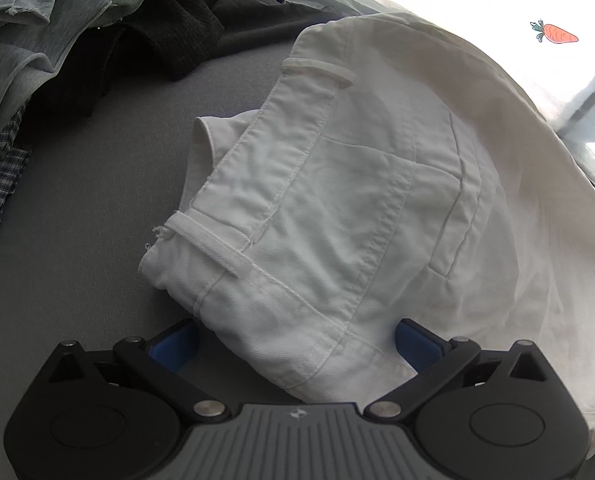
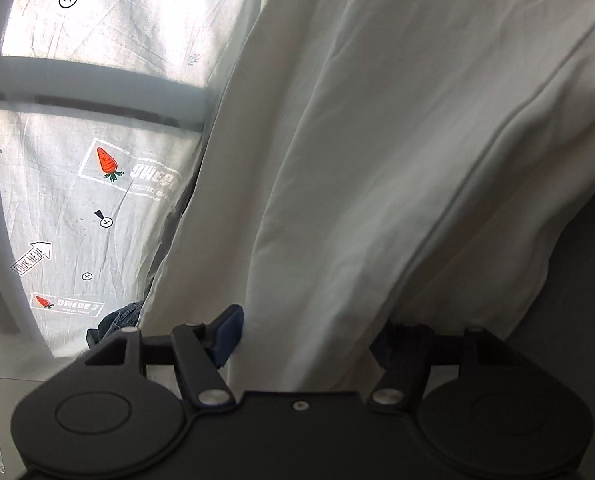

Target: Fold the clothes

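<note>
White trousers (image 1: 337,200) lie folded on a grey surface (image 1: 77,280), waistband and belt loops toward the left. My left gripper (image 1: 297,344) is open, its blue pads on either side of the trousers' near folded edge, with cloth between the jaws. In the right wrist view the white trouser cloth (image 2: 377,160) fills the frame and runs down between the jaws of my right gripper (image 2: 309,340), which is open; the left blue pad (image 2: 229,332) touches the cloth.
A pile of grey, black and checked clothes (image 1: 57,60) sits at the far left. A white curtain with carrot prints (image 2: 97,160) hangs behind the trousers. A bit of denim (image 2: 117,320) shows beside the right gripper.
</note>
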A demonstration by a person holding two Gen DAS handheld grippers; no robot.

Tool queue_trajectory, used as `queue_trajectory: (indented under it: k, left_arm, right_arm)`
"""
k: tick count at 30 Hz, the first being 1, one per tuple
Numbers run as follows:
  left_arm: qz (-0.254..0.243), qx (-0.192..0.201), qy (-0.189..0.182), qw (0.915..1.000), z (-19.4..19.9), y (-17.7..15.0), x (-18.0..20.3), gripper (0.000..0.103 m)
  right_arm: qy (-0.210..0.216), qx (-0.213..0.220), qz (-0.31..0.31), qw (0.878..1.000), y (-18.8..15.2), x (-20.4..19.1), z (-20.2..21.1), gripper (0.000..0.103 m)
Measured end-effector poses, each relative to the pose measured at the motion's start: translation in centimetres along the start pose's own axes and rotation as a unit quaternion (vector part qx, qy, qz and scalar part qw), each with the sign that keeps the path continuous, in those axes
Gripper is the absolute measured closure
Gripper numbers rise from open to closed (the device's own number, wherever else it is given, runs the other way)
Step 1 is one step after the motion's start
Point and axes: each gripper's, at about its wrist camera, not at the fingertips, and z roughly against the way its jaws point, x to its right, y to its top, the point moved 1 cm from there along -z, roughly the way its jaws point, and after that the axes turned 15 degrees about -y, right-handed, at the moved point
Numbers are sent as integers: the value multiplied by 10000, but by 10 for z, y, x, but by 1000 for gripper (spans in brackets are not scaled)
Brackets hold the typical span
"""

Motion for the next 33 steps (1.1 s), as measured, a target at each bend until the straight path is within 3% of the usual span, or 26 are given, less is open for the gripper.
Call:
queue_trajectory:
  k: [2,5,9,12,15,16,18,24,26,27,29,31,33]
  left_arm:
    - [-57,-50,53,10000,0,0,1,0]
    - [-79,-104,52,9999,1,2,-1,0]
    - [81,-32,-221,9997,12,2,-13,0]
    - [524,105,-583,9969,26,0,-34,0]
    - [948,291,-892,9911,44,-5,-59,0]
    - [960,373,-892,9907,50,-6,-63,0]
    - [890,520,-829,9912,60,2,-69,1]
    - [1066,886,-815,9870,83,2,-104,1]
    - [1111,984,-880,9850,81,7,-100,1]
    - [1093,1023,-924,9844,80,12,-99,1]
    - [992,1054,-1012,9843,75,21,-95,2]
    - [775,1003,-1137,9854,71,23,-90,9]
    - [616,949,-1227,9860,65,25,-87,21]
  right_arm:
    - [304,-253,395,9984,-6,-13,-3,30]
    - [264,-520,1038,9929,-21,-34,-13,25]
    - [249,-924,937,9910,-46,-29,-24,26]
    - [517,-1094,595,9909,-57,-15,-11,31]
    - [543,-904,501,9932,-63,3,5,71]
    - [510,-896,444,9937,-65,11,6,89]
    - [413,-947,289,9942,-68,26,2,93]
    - [-64,-801,483,9956,-72,19,20,91]
    - [-444,-626,1112,9908,-70,1,37,63]
    - [-564,-494,1382,9876,-70,-7,45,59]
    - [-729,-91,1919,9787,-69,-22,67,59]
    - [-749,193,2054,9756,-65,-33,76,59]
    - [-650,362,2103,9748,-58,-43,78,59]
